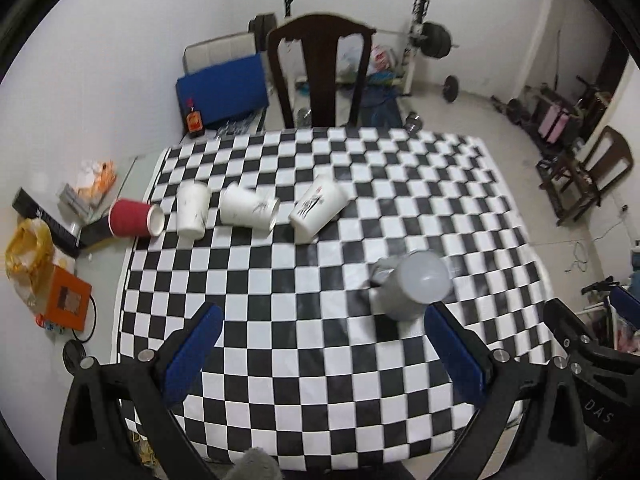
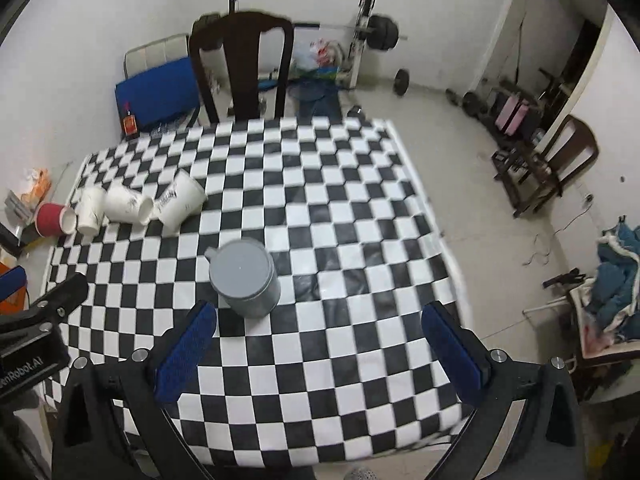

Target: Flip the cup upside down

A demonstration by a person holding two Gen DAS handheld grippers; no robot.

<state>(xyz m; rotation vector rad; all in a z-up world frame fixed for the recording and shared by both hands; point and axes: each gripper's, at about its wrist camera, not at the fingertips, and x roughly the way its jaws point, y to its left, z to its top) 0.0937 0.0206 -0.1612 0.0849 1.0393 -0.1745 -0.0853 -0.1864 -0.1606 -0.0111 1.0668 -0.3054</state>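
Note:
A grey mug (image 1: 412, 286) with a handle stands upside down on the checkered tablecloth (image 1: 280, 300), its flat base up. In the right wrist view the grey mug (image 2: 245, 276) sits just beyond my right gripper's left finger. My left gripper (image 1: 320, 352) is open and empty above the near part of the table, the mug close to its right finger. My right gripper (image 2: 320, 350) is open and empty, to the right of the mug. The right gripper's body shows at the right edge of the left wrist view.
Three white paper cups (image 1: 256, 210) and a red cup (image 1: 134, 218) lie or stand at the table's far left. A dark wooden chair (image 1: 320, 72) stands behind the table. Boxes and bags clutter the left side (image 1: 52, 264); gym weights stand at the back.

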